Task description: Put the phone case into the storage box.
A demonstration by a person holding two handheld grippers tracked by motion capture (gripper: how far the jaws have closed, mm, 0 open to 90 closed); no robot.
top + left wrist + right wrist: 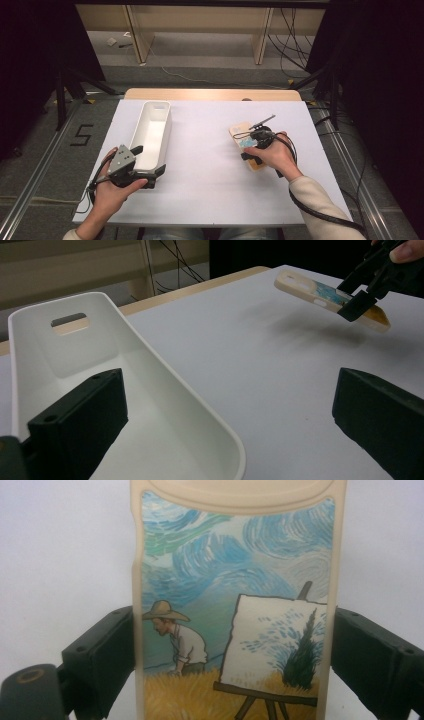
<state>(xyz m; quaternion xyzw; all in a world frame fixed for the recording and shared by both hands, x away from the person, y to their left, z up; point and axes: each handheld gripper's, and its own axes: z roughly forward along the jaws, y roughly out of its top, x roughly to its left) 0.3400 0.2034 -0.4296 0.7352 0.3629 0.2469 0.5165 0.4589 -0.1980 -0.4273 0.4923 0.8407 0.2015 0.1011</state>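
Note:
A cream phone case (240, 131) printed with a painter at an easel is held in my right gripper (252, 150), whose jaws are shut on its long sides. In the right gripper view the phone case (235, 580) stands between the two black jaws of my right gripper (232, 645). The left gripper view shows the phone case (310, 290) lifted off the table, with a shadow under it. My left gripper (148, 160) is open at the near end of a long white bin (156, 103). One jaw of my left gripper (227, 385) is inside the white bin (90, 340), the other outside.
A white sheet (210, 190) covers the table, with a wooden strip (210, 94) along its far edge. The bin has nothing in it and a handle slot (69, 319) in its far wall. Cables and stands (320, 75) lie on the floor beyond.

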